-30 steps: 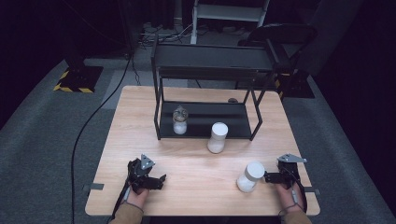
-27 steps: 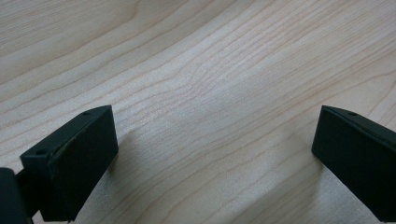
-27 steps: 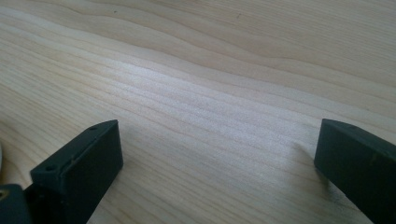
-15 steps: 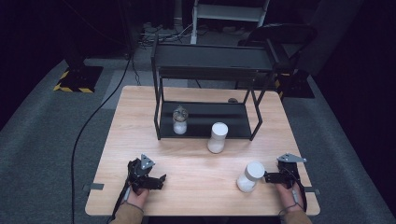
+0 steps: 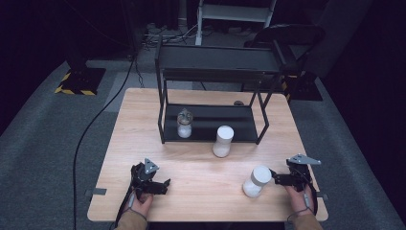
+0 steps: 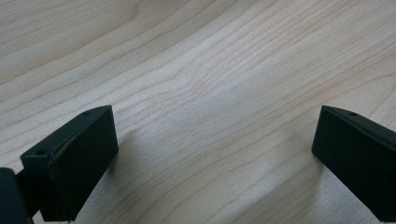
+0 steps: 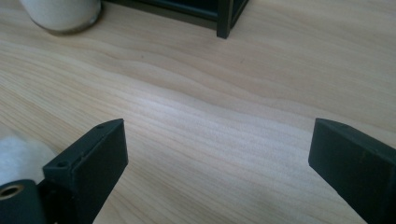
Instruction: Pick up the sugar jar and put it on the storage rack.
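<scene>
My left gripper rests low over the front left of the wooden table, open, with bare wood between its jaws. At the front right my right gripper points toward a white-lidded jar that stands just beside it. Its jaws have just been closing a little but stand wide apart over bare wood, and the jar's white edge lies outside the left jaw. A second white jar stands in front of the black shelf rack. A small glass jar sits on the rack's lower shelf.
The rack stands across the back half of the table, and its front right leg shows ahead of my right gripper. A black cable runs over the grey floor at the left. Bare wood lies between the two grippers.
</scene>
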The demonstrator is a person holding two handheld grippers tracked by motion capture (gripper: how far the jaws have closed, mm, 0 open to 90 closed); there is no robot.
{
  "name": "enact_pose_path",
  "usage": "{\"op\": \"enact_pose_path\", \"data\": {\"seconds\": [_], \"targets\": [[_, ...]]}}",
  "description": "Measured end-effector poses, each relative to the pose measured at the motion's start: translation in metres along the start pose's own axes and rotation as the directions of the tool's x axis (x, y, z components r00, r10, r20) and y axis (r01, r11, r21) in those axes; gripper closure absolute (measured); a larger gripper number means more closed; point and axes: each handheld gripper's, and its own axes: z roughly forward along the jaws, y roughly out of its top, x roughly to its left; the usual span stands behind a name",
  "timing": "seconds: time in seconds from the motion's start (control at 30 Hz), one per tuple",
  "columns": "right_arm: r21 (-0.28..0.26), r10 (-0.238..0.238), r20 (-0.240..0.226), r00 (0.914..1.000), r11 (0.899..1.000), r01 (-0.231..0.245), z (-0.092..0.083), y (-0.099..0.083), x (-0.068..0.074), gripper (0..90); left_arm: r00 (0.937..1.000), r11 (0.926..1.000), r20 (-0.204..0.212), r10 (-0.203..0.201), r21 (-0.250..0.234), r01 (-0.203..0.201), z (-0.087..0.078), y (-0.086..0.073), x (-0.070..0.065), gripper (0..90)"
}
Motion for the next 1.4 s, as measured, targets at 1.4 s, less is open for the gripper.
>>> {"op": "enact_pose_path", "data": {"seconds": [1.4], "targets": [[-0.109, -0.066, -0.048, 0.9967, 0.992, 0.06, -0.039, 0.068, 0.044, 5.3, 1.0, 1.0, -0.004, -0.002, 0.001, 0.002, 0.0, 0.001, -0.001, 0.0]]}}
